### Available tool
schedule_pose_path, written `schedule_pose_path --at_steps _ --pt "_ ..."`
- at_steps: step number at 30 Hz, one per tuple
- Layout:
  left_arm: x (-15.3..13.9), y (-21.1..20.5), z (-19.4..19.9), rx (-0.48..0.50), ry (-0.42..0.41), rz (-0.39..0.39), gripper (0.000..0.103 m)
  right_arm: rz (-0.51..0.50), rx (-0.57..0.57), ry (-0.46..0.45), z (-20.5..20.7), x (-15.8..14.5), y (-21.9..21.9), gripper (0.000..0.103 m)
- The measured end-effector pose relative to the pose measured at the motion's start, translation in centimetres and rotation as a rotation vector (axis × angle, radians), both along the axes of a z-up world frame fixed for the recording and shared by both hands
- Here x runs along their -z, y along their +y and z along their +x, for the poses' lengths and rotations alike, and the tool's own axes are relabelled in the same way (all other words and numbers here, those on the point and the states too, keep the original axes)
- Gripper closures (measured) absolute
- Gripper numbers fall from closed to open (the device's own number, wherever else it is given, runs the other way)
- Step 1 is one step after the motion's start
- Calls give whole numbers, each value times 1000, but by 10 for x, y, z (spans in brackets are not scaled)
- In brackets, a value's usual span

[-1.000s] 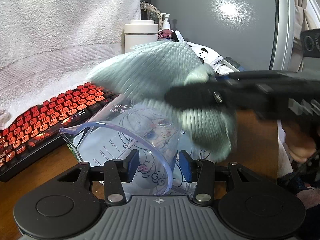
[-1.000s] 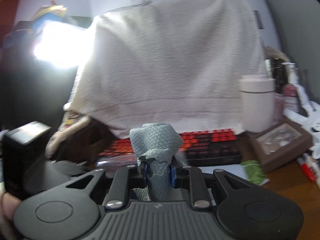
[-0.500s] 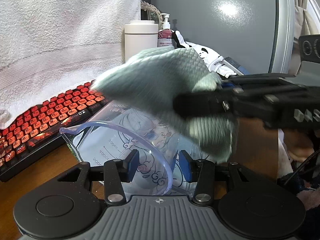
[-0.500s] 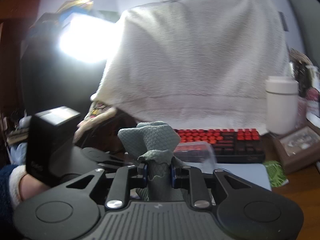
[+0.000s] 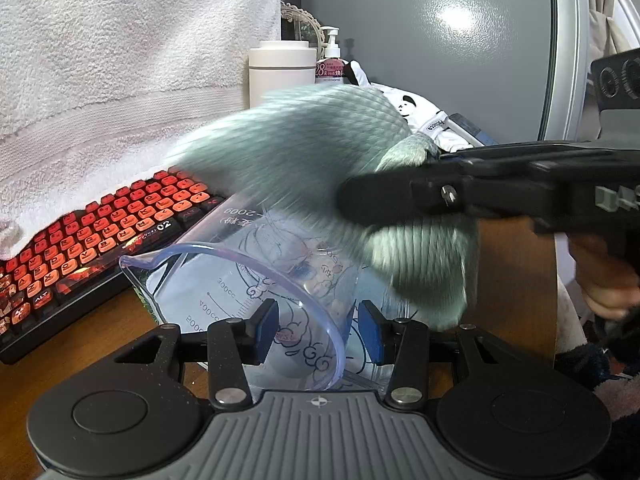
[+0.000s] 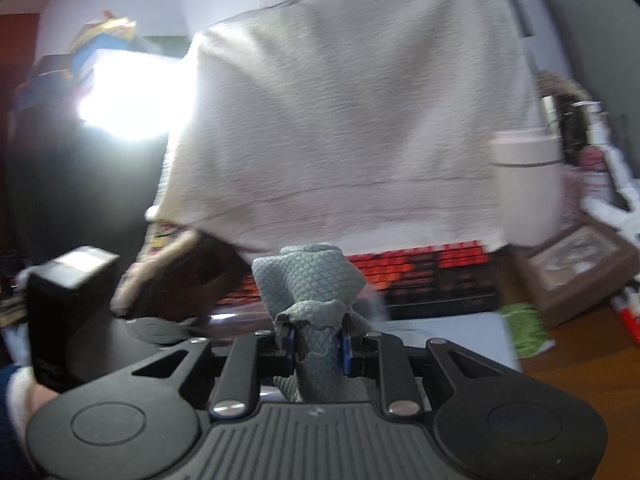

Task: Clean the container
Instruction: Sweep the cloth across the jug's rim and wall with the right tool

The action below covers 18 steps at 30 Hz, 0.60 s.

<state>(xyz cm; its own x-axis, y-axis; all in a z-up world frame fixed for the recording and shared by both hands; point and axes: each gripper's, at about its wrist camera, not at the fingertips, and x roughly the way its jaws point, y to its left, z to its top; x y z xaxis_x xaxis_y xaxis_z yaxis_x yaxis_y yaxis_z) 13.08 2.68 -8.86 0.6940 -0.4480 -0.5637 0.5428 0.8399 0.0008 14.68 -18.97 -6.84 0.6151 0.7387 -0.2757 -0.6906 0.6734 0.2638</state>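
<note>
In the lower centre of the left wrist view, the left gripper [image 5: 316, 330] has its two blue pads on either side of the wall of the clear measuring jug [image 5: 256, 280], near the rim. The jug lies tilted on its side, with its mouth toward the camera and its spout at the left. The pads look close to the plastic, so I judge that they clamp it.

Above the jug, in the middle of the frame, the right gripper [image 5: 400, 200] comes in from the right edge and pinches a grey-green cloth [image 5: 320, 156]. In the right wrist view its jaws are almost closed on a bunched fold of the cloth [image 6: 316, 308]. The cloth is blurred and sits against the upper outside of the jug, so I think the wiping of the outer wall is going on.

To do it well, the left side should keep the jug firm, because the thin wall may bend or slip. The cloth should press flat and go around the printed scale.

Farther, at the left of the frame, a keyboard with red keys [image 5: 92, 232] stands just beside the jug, and loose cloth could brush it. Behind it hangs a white towel [image 5: 120, 60]. At the upper centre stand a white canister [image 5: 282, 72] and a pump bottle [image 5: 330, 62], well apart from the work.
</note>
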Motion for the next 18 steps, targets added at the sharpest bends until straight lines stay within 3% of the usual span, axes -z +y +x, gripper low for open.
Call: schedule_pose_path --at_steps 4,7,14,18 --pt "0 1 1 -1 2 -6 59 -22 -80 -21 -12 -6 22 83" --pt "0 1 1 -2 2 -4 59 -68 -68 -63 -16 -10 31 84" --pt "0 0 1 -2 0 -2 59 -84 53 -15 12 -17 15 84" --pt "0 2 0 -2 1 -4 59 -87 47 12 15 -21 20 84"
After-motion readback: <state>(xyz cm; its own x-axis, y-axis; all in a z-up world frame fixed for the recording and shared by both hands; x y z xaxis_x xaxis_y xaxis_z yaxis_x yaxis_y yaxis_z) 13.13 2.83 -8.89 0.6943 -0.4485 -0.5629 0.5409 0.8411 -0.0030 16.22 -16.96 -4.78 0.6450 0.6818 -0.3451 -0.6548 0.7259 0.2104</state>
